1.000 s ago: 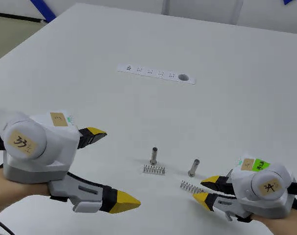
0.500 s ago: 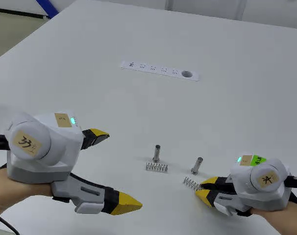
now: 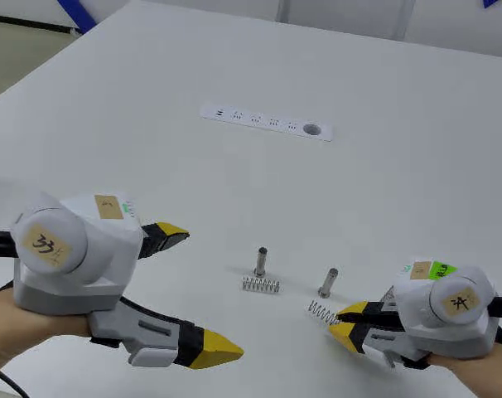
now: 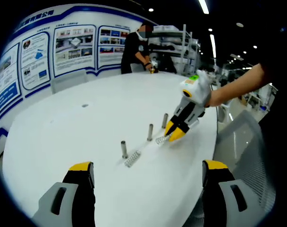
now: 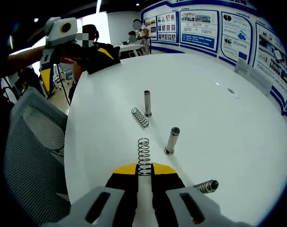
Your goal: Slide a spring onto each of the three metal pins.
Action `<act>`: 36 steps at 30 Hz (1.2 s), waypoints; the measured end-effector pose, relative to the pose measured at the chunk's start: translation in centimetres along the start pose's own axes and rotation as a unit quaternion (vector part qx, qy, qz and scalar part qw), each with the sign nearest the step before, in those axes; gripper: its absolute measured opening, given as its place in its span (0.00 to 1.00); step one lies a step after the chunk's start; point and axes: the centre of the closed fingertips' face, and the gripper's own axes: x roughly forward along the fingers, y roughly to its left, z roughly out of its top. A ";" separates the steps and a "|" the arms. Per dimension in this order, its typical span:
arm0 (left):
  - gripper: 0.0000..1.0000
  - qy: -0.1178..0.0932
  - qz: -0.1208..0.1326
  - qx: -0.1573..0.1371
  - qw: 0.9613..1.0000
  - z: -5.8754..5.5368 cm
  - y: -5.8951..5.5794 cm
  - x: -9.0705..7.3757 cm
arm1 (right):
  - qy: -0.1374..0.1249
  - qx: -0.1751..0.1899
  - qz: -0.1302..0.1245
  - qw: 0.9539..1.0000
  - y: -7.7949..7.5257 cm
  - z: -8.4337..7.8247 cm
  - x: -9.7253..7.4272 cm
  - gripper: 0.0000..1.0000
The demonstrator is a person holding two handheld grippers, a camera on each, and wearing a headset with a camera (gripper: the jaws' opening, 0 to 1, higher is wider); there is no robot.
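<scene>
Right gripper (image 5: pixel 143 171) jaws pinched on spring (image 5: pixel 143 153) end, seemingly last coils only. Tip it vertical over nearest pin (image 5: pixel 172 140). Left gripper (image 4: pixel 147 166) jaws apart.

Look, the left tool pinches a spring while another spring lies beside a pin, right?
No, the right tool pinches that spring, as the right gripper view shows. The other spring does lie beside a pin.
</scene>
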 end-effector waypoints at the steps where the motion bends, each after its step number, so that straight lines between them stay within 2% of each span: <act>1: 0.96 0.000 -0.001 0.001 1.000 0.1 -0.1 0.1 | -0.011 0.001 0.003 1.000 0.2 0.7 -0.5 0.11; 4: 0.94 0.000 -0.011 0.012 1.000 0.6 -0.8 0.7 | -0.029 0.003 0.007 1.000 0.4 1.9 -1.6 0.11; 10: 0.91 -0.011 -0.034 0.028 0.999 2.1 -2.3 2.0 | -0.043 -0.027 0.008 0.999 1.2 4.0 -3.2 0.11; 12: 0.90 -0.016 -0.040 0.034 0.999 2.7 -2.8 2.3 | -0.048 -0.046 0.010 0.998 1.5 4.8 -3.7 0.11; 14: 0.88 -0.034 -0.048 0.042 0.997 3.8 -3.2 2.6 | -0.044 -0.072 0.008 0.996 1.8 5.3 -4.2 0.11; 17: 0.82 -0.041 -0.060 0.053 0.996 4.7 -3.8 2.9 | -0.043 -0.095 0.012 0.994 2.3 6.0 -4.9 0.11; 20: 0.77 -0.037 -0.070 0.069 0.994 5.1 -4.3 3.4 | -0.035 -0.139 0.010 0.990 2.7 6.7 -5.7 0.11; 21: 0.76 -0.036 -0.083 0.068 0.994 5.2 -4.8 3.5 | -0.029 -0.153 0.011 0.988 2.9 6.8 -6.0 0.11; 23: 0.73 -0.039 -0.096 0.065 0.993 5.5 -5.4 3.6 | -0.031 -0.160 0.015 0.987 3.5 7.4 -6.4 0.11; 28: 0.60 -0.047 -0.101 0.079 0.991 6.2 -6.2 3.9 | -0.036 -0.178 0.024 0.983 4.9 8.3 -7.0 0.11; 30: 0.53 -0.056 -0.117 0.081 0.988 6.6 -6.9 3.8 | -0.038 -0.188 0.027 0.981 5.5 8.7 -7.1 0.11; 32: 0.45 -0.047 -0.128 0.093 0.986 6.3 -7.2 3.8 | -0.038 -0.199 0.028 0.979 5.9 8.9 -7.2 0.11; 34: 0.40 -0.031 -0.125 0.114 0.985 5.7 -7.2 3.9 | -0.037 -0.208 0.031 0.977 6.4 9.1 -7.3 0.11; 36: 0.38 -0.030 -0.126 0.114 0.985 5.7 -7.2 3.8 | -0.033 -0.218 0.032 0.975 6.6 9.1 -7.3 0.11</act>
